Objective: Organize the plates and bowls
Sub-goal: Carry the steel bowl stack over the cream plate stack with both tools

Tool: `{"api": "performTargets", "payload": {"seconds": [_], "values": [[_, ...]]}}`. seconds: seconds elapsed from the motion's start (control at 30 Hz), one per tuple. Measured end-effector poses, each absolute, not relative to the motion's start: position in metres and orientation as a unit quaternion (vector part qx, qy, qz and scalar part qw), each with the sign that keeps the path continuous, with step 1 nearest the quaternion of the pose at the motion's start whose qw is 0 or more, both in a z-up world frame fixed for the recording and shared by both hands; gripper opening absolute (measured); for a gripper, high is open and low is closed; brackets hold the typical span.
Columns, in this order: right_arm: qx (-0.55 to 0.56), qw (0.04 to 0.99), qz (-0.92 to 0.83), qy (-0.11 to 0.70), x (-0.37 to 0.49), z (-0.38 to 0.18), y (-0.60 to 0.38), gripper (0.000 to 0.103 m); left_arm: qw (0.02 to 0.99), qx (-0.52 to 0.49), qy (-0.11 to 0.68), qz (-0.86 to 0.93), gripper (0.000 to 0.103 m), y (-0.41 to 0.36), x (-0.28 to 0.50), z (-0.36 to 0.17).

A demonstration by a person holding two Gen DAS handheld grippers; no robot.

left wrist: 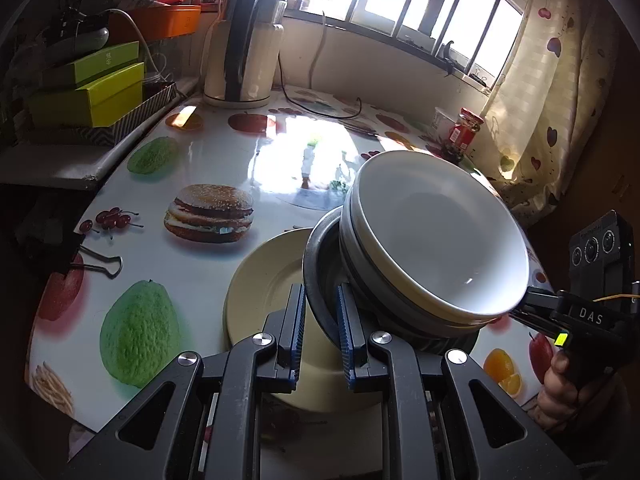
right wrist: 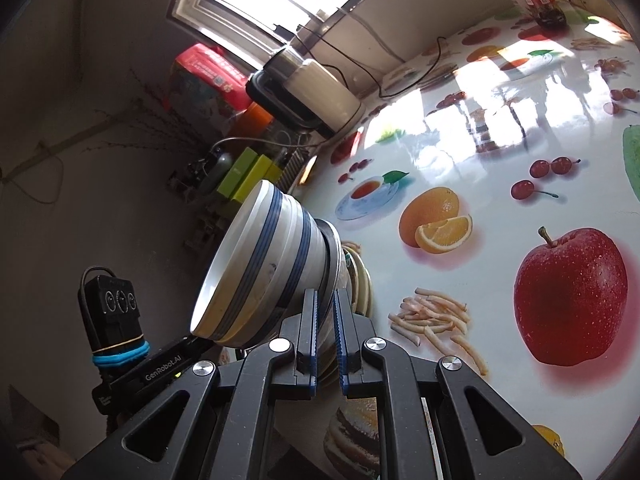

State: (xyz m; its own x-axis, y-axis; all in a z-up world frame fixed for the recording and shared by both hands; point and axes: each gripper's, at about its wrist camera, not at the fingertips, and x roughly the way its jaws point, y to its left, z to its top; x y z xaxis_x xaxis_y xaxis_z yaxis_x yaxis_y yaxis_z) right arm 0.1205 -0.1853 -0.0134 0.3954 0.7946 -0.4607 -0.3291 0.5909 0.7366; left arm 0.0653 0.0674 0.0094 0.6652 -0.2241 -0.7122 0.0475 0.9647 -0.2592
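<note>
I am carrying a stack: two white bowls (left wrist: 436, 240) with blue bands nested in a grey metal dish (left wrist: 320, 264). My left claw (left wrist: 320, 328) is clenched on the dish's rim, one pad inside and one outside. My right claw (right wrist: 326, 332) is clenched on the same rim from the other side. The whole stack tips, its mouth turned toward my left wrist camera and away from the right one. Whether its base touches anything I cannot tell. Just beside and partly under it lies a cream plate (left wrist: 264, 280) flat on the bench (left wrist: 224, 152).

My reading is that this is the carry-and-set step: the bowls are gathered, and the stack is on its way to rest on the plate or beside it. The next move calls for both hands to level the stack together before it goes down, since the top bowl could slide out while tilted, and for the two claws to let go at the same time.

The plate's rim is the nearest edge, directly below the dish. The middle of the bench is glossy and bare, giving wide room toward the window. A kettle (left wrist: 244, 48) with its cord stands well apart at the back, a red jar (left wrist: 466, 128) at the far right corner, green boxes (left wrist: 92, 92) off the left edge. A binder clip (left wrist: 96, 264) bites the near left edge.
</note>
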Motion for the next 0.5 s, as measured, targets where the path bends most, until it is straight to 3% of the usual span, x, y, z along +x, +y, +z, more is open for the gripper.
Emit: {"api": "performTargets", "payload": {"seconds": [0.5], "values": [[0.262,0.773,0.373,0.442,0.128,-0.025,-0.155,0.01,0.905,-0.115,0.406,-0.047,0.017,0.089,0.058,0.002]]}}
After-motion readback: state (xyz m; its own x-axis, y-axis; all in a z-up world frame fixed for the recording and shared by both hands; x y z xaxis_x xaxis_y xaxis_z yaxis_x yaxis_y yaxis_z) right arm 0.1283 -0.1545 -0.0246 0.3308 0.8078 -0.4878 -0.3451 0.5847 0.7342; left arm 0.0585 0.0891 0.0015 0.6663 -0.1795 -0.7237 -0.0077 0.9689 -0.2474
